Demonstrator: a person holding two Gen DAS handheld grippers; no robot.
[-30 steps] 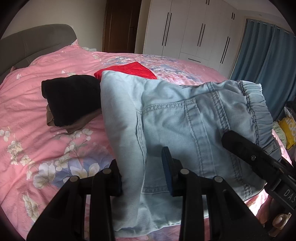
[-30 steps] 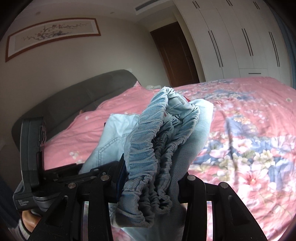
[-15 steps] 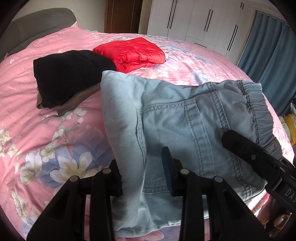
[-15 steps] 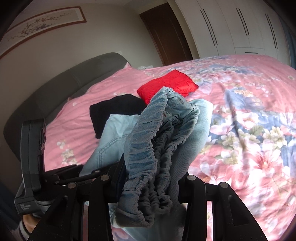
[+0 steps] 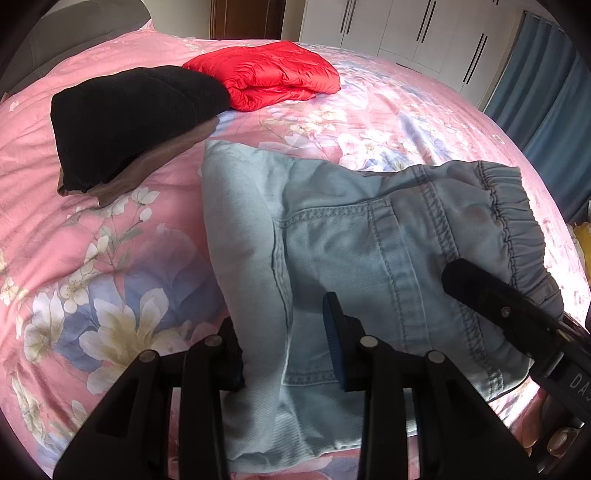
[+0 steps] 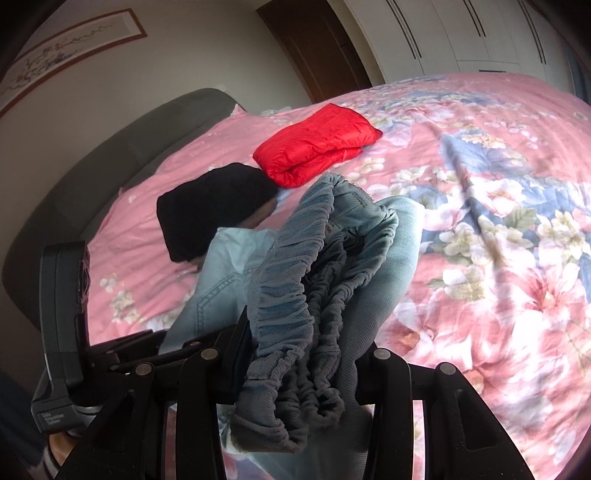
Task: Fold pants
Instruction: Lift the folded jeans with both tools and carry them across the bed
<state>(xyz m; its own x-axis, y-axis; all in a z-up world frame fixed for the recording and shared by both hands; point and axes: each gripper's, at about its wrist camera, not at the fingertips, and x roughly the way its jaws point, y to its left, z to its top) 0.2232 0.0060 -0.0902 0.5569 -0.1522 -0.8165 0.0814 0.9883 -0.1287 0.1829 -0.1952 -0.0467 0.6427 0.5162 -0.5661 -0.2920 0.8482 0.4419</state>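
Folded light blue denim pants (image 5: 362,240) hang between my two grippers, low over the pink floral bed (image 5: 110,229). My left gripper (image 5: 284,350) is shut on the folded edge, with the back pocket facing up. In the right wrist view the bunched elastic waistband (image 6: 306,306) is clamped by my right gripper (image 6: 303,373). The right gripper's body shows as a black bar (image 5: 517,317) at the right of the left wrist view. The left gripper's body (image 6: 62,314) stands at the left of the right wrist view.
A folded black garment over a brown one (image 5: 129,118) lies on the bed beyond the pants, with a folded red padded jacket (image 5: 273,74) behind it. A grey headboard (image 6: 110,158), white wardrobes (image 5: 406,29), a dark door and blue curtains (image 5: 546,92) surround the bed.
Both grippers have sunk toward the bed with the pants and tilted further down. The black garment and red jacket have come fully into view; the grips are unchanged.
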